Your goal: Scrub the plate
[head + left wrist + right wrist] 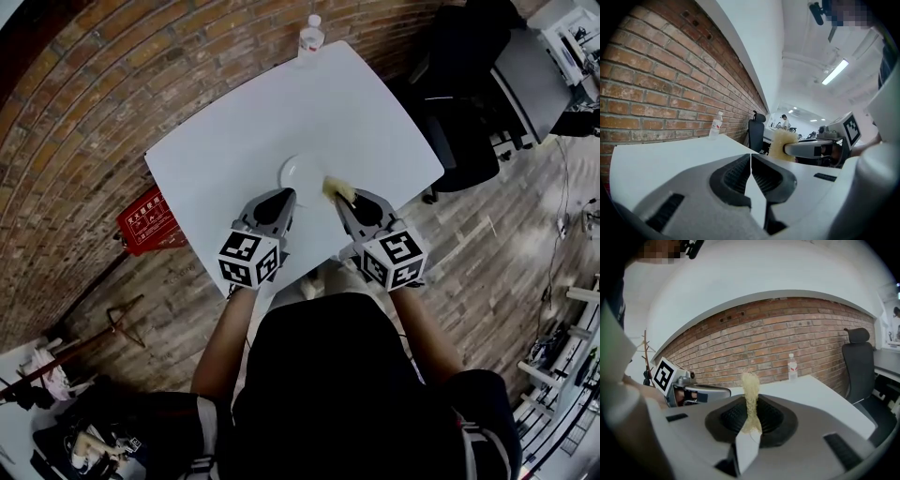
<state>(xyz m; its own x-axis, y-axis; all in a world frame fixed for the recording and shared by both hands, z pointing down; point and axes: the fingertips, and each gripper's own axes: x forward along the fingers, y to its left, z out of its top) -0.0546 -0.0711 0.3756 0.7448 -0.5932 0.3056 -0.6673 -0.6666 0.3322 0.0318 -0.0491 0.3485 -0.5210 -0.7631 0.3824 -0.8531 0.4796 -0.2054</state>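
**While Poised at the Plate: Sponge Clamped Right, Left Jaws Shut**

When looked down on from the head, shows a small white plate [302, 174] on the near half of a white table [234, 122], just beyond the tips of both grippers. Puts the left gripper [283, 197] at the plate's near rim with jaws together; cannot tell whether touching. Puts the right gripper [343, 201] just beside it, clenched on a yellow sponge [338, 190] reaching to the plate's right edge. Has a water bottle [310, 37] upright at the table's far edge, a red box [148, 223] on the floor to the left, and a black office chair [459, 103] at the far right.

Along the left gripper [750, 161] and its own jaws, finds both pads pressed together with nothing between. Finds the right gripper [788, 149] ahead to the right, sponge [779, 144] bulging from its tip. Finds the water bottle [716, 125] by the brick wall [656, 93] and the office chair [756, 132] past the table [661, 159].

Along the right gripper [751, 420], finds the sponge [750, 394] pinched upright between the pads, squeezed thin low down and sticking up above them. Places the left gripper [723, 392] off to the left, the water bottle [792, 366] on the table [811, 390] against the brick wall [787, 338], and the office chair [860, 362] at the right.
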